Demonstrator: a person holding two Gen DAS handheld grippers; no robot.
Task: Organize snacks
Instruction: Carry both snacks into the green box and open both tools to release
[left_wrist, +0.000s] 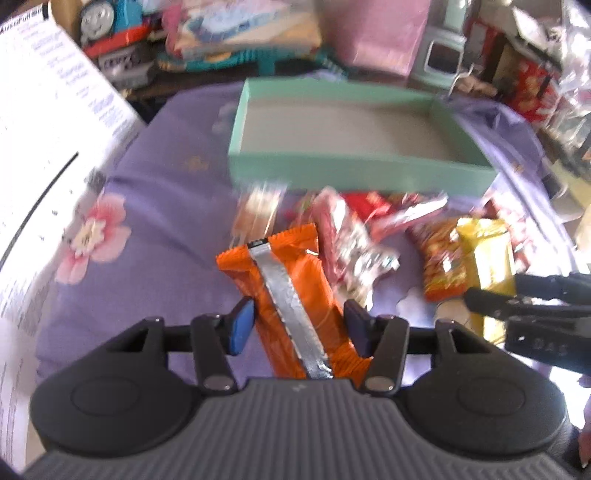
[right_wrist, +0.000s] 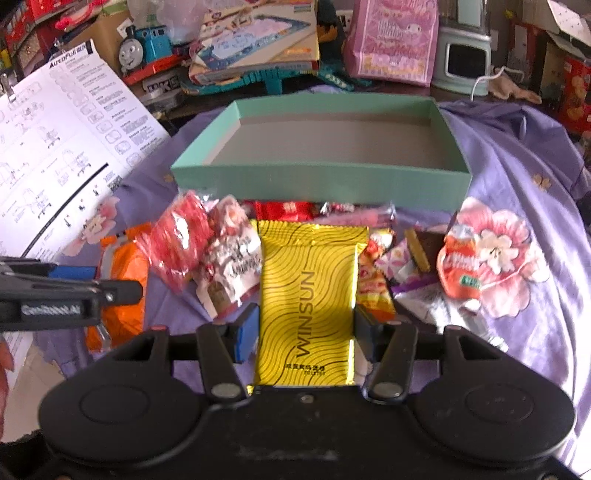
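Observation:
My left gripper (left_wrist: 297, 325) is shut on an orange snack packet (left_wrist: 291, 291) with a silver seam, held lengthwise between the fingers. My right gripper (right_wrist: 304, 332) is shut on a yellow WINSUN packet (right_wrist: 308, 295). An empty mint-green box (left_wrist: 354, 173) stands open on the purple flowered cloth just beyond both; in the right wrist view its front wall (right_wrist: 321, 184) faces me. A heap of red, pink and orange snack packets (right_wrist: 207, 254) lies between the grippers and the box. The right gripper shows at the right edge of the left wrist view (left_wrist: 491, 291).
A white instruction sheet (right_wrist: 55, 147) lies at the left. Behind the box stand a blue toy train (right_wrist: 147, 48), stacked game boxes (right_wrist: 255, 40), a pink bag (right_wrist: 393, 44) and a pale green appliance (right_wrist: 465, 55). More packets (right_wrist: 461, 266) lie at the right on the cloth.

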